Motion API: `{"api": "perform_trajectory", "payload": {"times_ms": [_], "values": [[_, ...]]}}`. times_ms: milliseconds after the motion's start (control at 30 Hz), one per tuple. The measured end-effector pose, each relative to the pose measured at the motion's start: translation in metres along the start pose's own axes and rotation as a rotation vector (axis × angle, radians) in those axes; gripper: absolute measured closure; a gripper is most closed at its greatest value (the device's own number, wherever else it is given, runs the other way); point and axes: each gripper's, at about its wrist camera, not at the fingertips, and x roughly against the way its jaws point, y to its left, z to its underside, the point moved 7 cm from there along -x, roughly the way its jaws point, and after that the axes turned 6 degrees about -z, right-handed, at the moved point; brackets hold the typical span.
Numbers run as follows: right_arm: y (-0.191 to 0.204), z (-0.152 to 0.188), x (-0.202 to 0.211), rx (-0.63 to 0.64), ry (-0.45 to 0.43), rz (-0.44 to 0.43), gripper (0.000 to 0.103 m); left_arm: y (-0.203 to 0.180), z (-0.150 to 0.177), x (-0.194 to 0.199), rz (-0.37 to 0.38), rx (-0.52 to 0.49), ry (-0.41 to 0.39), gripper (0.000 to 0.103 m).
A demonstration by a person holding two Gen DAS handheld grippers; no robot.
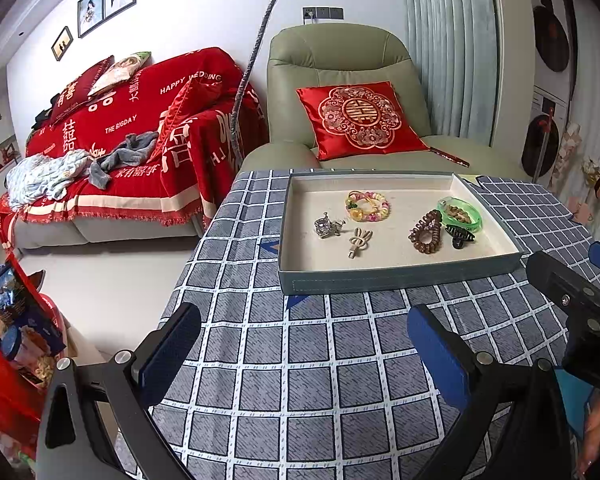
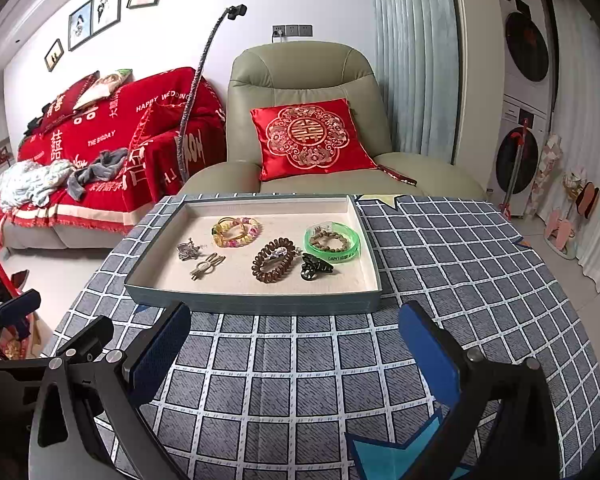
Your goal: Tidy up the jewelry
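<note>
A grey-blue tray (image 1: 396, 278) with a cream lining stands on the checked tablecloth; it also shows in the right wrist view (image 2: 260, 304). In it lie a yellow-pink bead bracelet (image 1: 367, 205), a silver brooch (image 1: 328, 227), a beige hair clip (image 1: 358, 241), a brown spiral hair tie (image 1: 425, 232), a black claw clip (image 1: 460, 236) and a green bangle (image 1: 460, 212) around a brown bead bracelet. My left gripper (image 1: 304, 344) is open and empty, short of the tray's near wall. My right gripper (image 2: 296, 344) is open and empty, just before the tray.
The round table carries a blue-grey checked cloth (image 2: 460, 280). Behind it stand a green armchair (image 1: 340, 56) with a red cushion and a sofa (image 1: 132, 128) under a red throw. A gooseneck camera stand (image 1: 252, 68) rises at the table's far left edge.
</note>
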Motion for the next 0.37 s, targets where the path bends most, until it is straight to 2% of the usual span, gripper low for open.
{"api": "perform_trajectory", "payload": {"times_ms": [367], "values": [[-0.0005, 0.0008, 0.0006, -0.002, 0.0, 0.0, 0.0, -0.0014, 0.0005, -0.0001, -0.005, -0.015, -0.005, 0.0]]}}
